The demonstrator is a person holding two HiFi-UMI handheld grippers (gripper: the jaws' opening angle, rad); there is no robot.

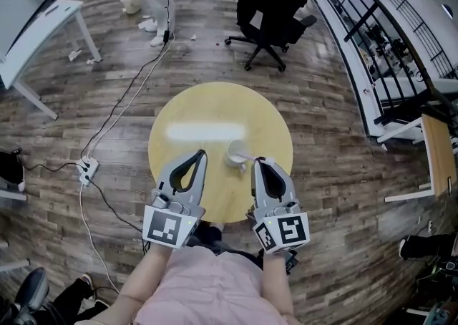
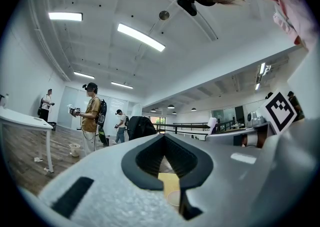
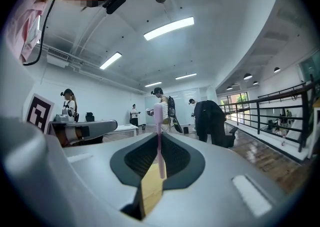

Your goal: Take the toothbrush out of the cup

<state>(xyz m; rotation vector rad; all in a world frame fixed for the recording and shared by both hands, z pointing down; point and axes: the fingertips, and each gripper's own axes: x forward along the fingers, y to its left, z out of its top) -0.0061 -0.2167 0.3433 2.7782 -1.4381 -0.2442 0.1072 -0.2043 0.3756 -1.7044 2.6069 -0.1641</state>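
A white power strip (image 1: 87, 170) lies on the wooden floor well to the left of the cup (image 1: 235, 153), its cable running up and away from it. The cup stands on the round yellow bench (image 1: 186, 112), a little right of the bench's middle.

The left tongs (image 1: 201, 152) hover just left of the cup, apart from it. The left gripper view shows these tongs (image 2: 162, 136) with their tips drawn together and nothing between them. Through the gap behind the tips, the bench top and part of the cup's rim (image 2: 173, 198) show below.

The right tongs (image 1: 257, 162) sit just right of the cup, close to its rim. In the right gripper view they (image 3: 159, 135) are clamped on a pink toothbrush (image 3: 160, 143). It stands upright, with its bristled head rising above the tips. Its lower end hangs free over the yellow bench, outside the cup.

Beyond the cup, on the far side of the bench, a black office chair (image 1: 272, 1) carries a dark jacket. A black railing (image 1: 372, 37) runs along the floor well to the cup's right.
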